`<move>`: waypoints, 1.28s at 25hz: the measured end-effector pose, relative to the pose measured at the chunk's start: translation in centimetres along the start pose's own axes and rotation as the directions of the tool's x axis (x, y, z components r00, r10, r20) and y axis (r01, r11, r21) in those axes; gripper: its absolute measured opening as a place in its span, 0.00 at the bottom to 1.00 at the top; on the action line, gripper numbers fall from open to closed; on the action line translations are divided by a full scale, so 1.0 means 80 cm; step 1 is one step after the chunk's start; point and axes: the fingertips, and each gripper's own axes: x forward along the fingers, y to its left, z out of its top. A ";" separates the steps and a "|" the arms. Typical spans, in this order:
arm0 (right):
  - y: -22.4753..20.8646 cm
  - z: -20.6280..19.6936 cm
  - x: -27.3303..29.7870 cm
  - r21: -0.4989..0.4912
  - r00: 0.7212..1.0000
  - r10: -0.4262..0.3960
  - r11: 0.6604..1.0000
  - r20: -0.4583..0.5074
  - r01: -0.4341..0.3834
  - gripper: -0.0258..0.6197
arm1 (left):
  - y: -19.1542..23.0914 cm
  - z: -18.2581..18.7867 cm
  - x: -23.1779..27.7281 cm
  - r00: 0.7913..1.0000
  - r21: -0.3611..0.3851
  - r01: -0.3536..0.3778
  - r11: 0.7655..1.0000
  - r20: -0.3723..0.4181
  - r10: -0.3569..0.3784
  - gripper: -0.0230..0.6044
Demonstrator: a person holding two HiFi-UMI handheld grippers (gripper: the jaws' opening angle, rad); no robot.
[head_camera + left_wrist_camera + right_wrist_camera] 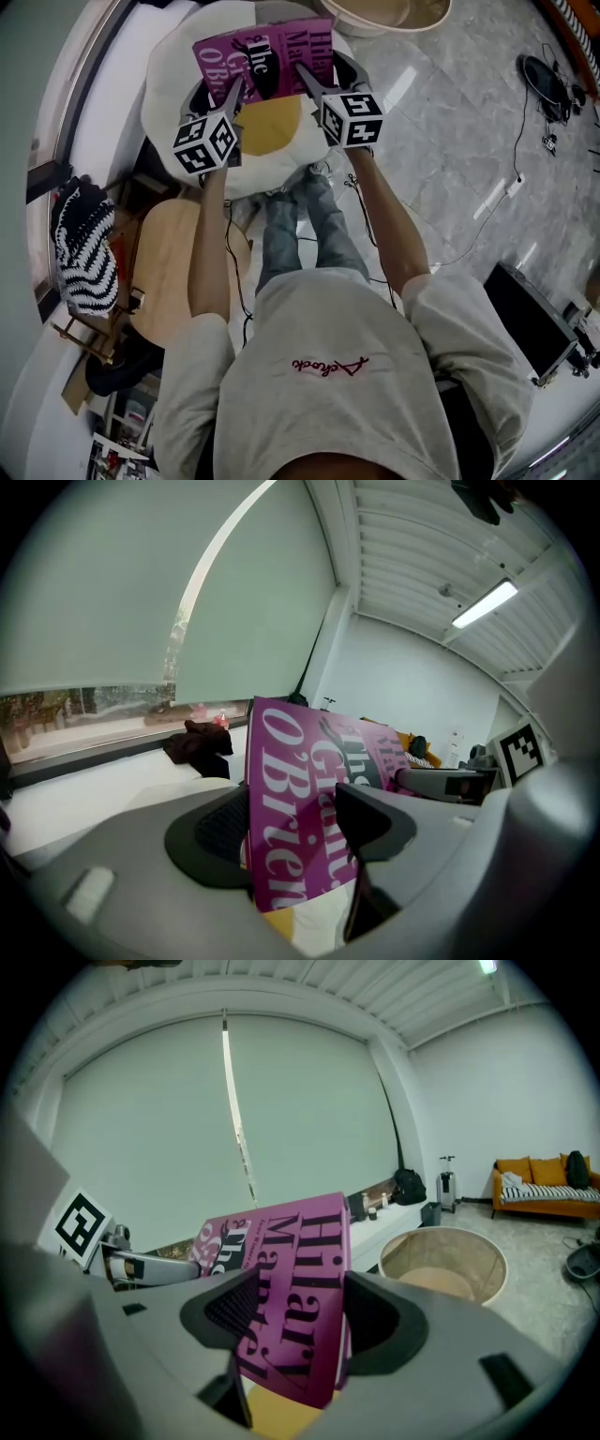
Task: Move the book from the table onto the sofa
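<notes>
Book [265, 52], magenta, is carried between both tools: the left hand-held gripper [234, 91] is clenched on its left edge and the right hand-held gripper [306, 73] on its right edge. It is above a white cushion [173, 75] with a yellow middle.

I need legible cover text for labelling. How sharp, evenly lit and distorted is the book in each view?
Head view: the book is sharp and evenly lit, curved by fisheye near the top edge. Left gripper view: lettering legible, slightly soft by the jaws, dark vignette in the corners. Right gripper view: lettering crisp, no glare, same vignette.
</notes>
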 end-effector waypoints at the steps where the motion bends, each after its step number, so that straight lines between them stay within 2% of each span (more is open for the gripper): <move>1: 0.001 -0.013 0.002 0.006 1.000 0.002 1.000 -0.011 -0.001 0.45 | 0.004 -0.012 0.001 1.000 -0.003 -0.002 1.000 -0.010 0.002 0.48; 18: -0.008 -0.228 0.020 0.089 0.975 0.020 0.996 -0.219 -0.001 0.45 | 0.038 -0.227 0.026 0.981 -0.113 -0.041 0.993 -0.195 0.019 0.48; 32: -0.017 -0.365 0.013 0.117 0.940 0.040 0.993 -0.339 0.000 0.45 | 0.044 -0.369 0.035 0.957 -0.187 -0.073 0.980 -0.290 0.016 0.48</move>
